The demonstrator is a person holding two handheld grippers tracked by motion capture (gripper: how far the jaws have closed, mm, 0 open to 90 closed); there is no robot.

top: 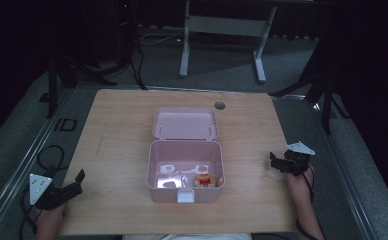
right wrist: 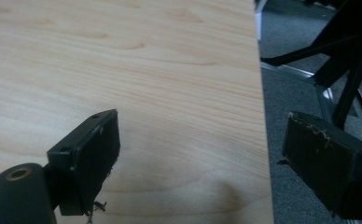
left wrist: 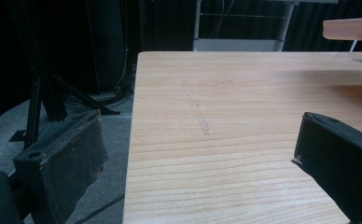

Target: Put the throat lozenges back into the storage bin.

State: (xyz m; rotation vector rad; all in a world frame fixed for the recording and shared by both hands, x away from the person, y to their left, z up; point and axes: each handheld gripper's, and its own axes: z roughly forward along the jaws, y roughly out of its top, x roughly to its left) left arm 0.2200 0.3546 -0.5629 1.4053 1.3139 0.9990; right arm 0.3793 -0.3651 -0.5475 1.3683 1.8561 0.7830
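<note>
Left gripper [top: 77, 177] and right gripper [top: 274, 161] both spread wide, holding nothing, at opposite table [top: 117, 115] edges. Pink box [top: 154, 172] sits centre, lid [top: 184, 122] open, small yellow-red packet [top: 205, 180] inside near-right corner

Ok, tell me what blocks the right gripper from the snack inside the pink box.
The pink box's right wall stands between the right gripper and the snack. The lid is open, so nothing visible blocks it from above.
</note>
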